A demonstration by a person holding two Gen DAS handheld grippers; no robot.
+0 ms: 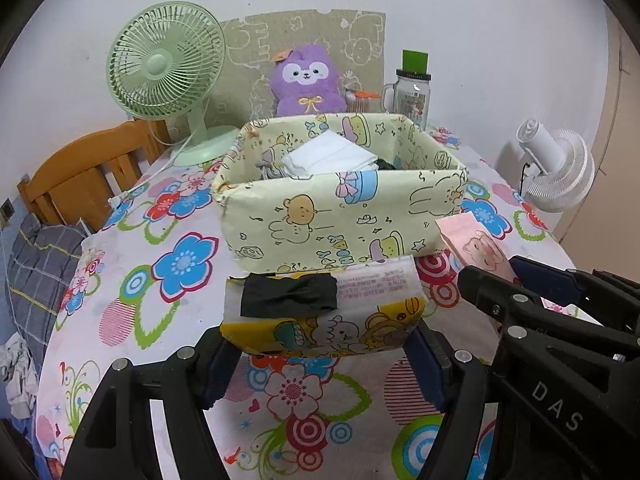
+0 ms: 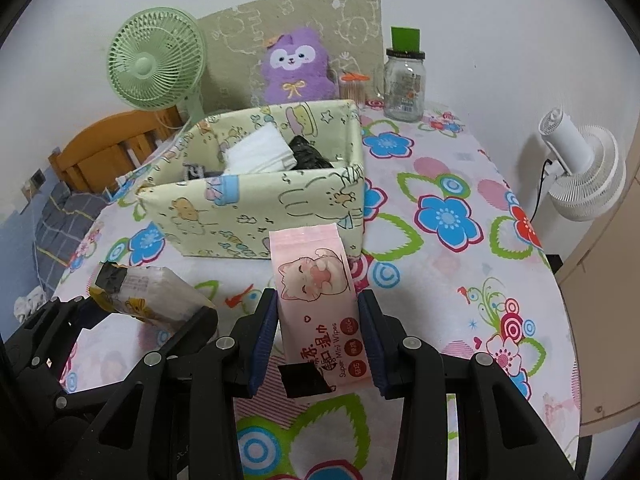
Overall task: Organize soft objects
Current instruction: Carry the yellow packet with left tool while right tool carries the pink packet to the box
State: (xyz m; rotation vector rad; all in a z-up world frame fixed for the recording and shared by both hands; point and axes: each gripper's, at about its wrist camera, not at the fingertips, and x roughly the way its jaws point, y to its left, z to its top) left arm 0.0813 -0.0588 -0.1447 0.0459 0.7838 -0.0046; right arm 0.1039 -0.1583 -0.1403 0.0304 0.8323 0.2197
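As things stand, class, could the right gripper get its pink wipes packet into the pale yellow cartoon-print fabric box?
Probably yes: the right gripper holds the pink wipes packet just before the pale yellow cartoon-print fabric box, whose top is open, with nothing between them.

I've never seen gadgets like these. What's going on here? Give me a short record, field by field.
left gripper: shut on yellow pack, held above the table
right gripper: shut on pink wipes
box: open fabric box on the tablecloth, just beyond both packs
box contents: white cloth and dark items
behind box: purple plush, green fan, glass jar
likely next: packs go into the box
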